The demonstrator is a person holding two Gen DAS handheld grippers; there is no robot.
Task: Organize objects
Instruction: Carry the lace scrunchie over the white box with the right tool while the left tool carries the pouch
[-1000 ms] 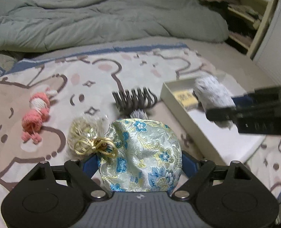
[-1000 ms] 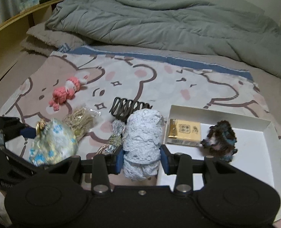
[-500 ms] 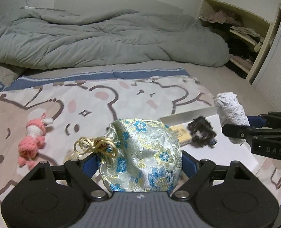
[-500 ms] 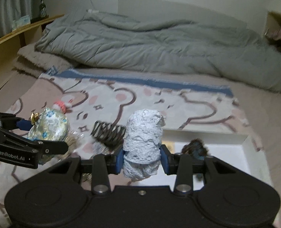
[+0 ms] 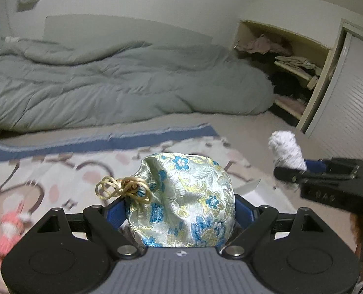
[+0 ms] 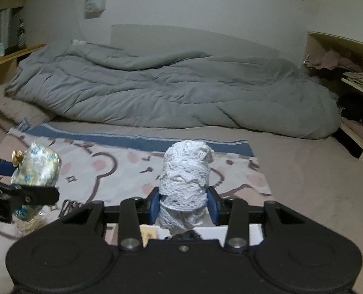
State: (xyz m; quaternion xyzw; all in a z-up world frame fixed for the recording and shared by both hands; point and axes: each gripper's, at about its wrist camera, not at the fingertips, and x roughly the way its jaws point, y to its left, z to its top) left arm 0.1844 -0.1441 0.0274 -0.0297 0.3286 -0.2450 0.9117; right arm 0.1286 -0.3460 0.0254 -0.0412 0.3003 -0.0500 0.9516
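l tongs (image 5: 181,210) clamped on brocade pouch (image 5: 183,198); r tongs (image 6: 183,202) clamped on lace roll (image 6: 185,178).

Ahead of me a rumpled grey duvet (image 6: 171,90) lies heaped across the far side of the bed (image 6: 304,171), against a plain white wall (image 6: 206,7). Nearer, a cartoon-print blanket (image 6: 122,169) with a blue border is spread flat over the bed. To my right an open cream shelf unit (image 5: 301,73) holds folded and crumpled clothes, with a white slatted door (image 5: 348,112) just beside it. At far left I see a wooden ledge (image 6: 7,56).
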